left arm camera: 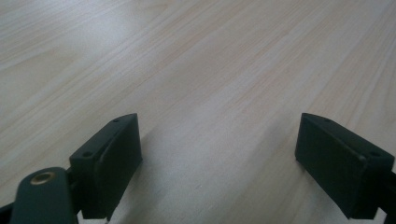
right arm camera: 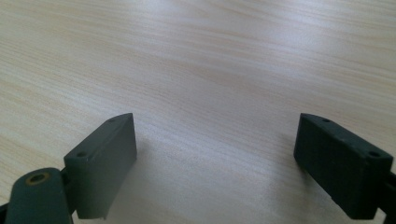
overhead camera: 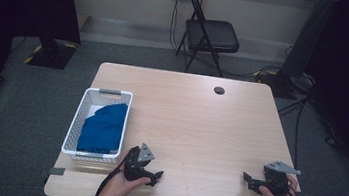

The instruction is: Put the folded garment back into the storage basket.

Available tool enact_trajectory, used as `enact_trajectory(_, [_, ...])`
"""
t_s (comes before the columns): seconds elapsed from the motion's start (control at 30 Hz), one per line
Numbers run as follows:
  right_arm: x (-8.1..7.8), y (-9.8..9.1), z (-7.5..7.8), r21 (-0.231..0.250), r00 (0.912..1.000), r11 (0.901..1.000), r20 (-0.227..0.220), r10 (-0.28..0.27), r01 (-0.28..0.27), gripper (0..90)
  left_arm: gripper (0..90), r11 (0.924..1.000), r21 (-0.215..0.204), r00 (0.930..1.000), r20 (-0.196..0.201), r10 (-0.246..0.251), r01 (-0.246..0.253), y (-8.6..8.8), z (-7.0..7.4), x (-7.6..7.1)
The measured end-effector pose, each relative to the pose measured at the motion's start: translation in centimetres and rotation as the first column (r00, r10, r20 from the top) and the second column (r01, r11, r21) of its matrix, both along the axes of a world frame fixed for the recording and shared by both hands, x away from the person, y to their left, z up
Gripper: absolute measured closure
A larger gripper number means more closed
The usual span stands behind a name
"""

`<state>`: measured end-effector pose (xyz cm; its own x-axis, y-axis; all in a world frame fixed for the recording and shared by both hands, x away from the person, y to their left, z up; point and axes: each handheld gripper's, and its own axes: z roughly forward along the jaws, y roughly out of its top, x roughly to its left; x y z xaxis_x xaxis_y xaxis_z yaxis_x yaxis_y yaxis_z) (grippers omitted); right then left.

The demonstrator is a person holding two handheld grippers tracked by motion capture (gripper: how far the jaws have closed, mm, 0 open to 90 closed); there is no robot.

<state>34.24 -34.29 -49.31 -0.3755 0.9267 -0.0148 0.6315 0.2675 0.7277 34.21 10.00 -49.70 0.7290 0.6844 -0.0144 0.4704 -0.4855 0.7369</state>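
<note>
I see my left gripper (overhead camera: 157, 175) spread, empty, beside the white basket (overhead camera: 73, 131), which runs lengthwise away; right gripper (overhead camera: 247, 178) spread too, bare table (overhead camera: 199, 126) ahead.

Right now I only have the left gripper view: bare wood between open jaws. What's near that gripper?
Observer: A white basket sits just beyond the left gripper, at the table's left edge.
Operator: Anything in it?
Observer: A blue cloth, bunched inside.
Operator: Right gripper?
Observer: The right gripper is low over the near right corner, jaws open, nothing between them.
Operator: Anything else on the table?
Observer: A small dark round disc near the far edge.
</note>
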Motion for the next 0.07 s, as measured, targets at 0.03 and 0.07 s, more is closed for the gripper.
enact_trajectory(0.03, [0.0, 0.0, 0.0, 0.0, 1.0, 1.0, 0.0, 0.0, 0.0, 12.0, 12.8, 1.0, -0.001, 1.0, 0.0, 0.001, -0.001, -0.01, -0.01, 0.01])
enact_trajectory(0.07, [0.0, 0.0, 0.0, 0.0, 1.0, 1.0, 0.0, 0.0, 0.0, 12.0, 12.8, 1.0, -0.001, 1.0, 0.0, 0.001, -0.001, -0.01, -0.01, 0.01])
